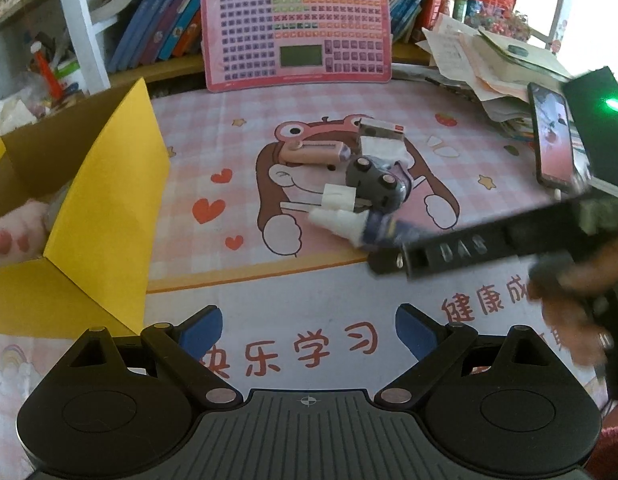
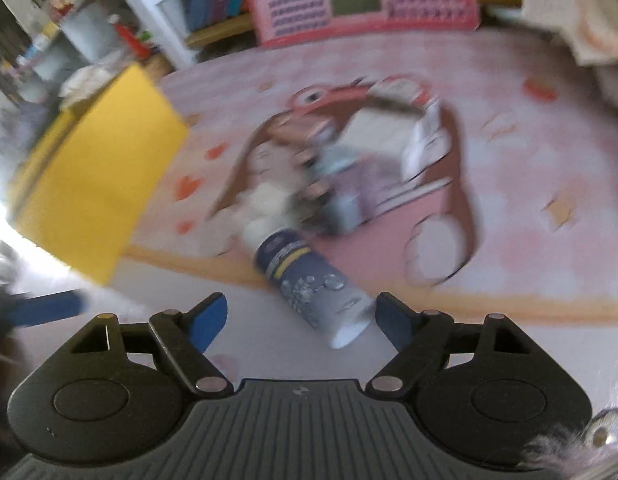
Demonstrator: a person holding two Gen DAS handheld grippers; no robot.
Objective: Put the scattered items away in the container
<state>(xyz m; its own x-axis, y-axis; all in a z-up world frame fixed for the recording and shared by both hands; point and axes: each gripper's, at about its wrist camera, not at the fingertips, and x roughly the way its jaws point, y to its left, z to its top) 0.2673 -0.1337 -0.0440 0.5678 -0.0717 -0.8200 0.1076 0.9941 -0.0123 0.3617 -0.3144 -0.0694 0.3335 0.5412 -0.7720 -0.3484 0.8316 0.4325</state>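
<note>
Two grippers over a pink cartoon desk mat (image 1: 213, 128), five small items heaped mid-mat.

The right gripper (image 2: 301, 320) gapes around the one dark-labelled white bottle (image 2: 309, 276); the left gripper (image 1: 309, 326) stands wide, empty, beside the yellow cardboard box (image 1: 105, 216) at the mat's left edge.

Motion blur smears the item pile (image 2: 329, 168); the bottle's (image 1: 373, 228) base hides behind the right gripper (image 1: 385, 264).

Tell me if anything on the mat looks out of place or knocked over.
The dark-labelled bottle lies on its side at the mat's front edge, nozzle toward the pile. Behind it the grey toy car is flipped, wheels showing, jumbled against the pink stapler-like item. None is in the yellow box yet.
</note>
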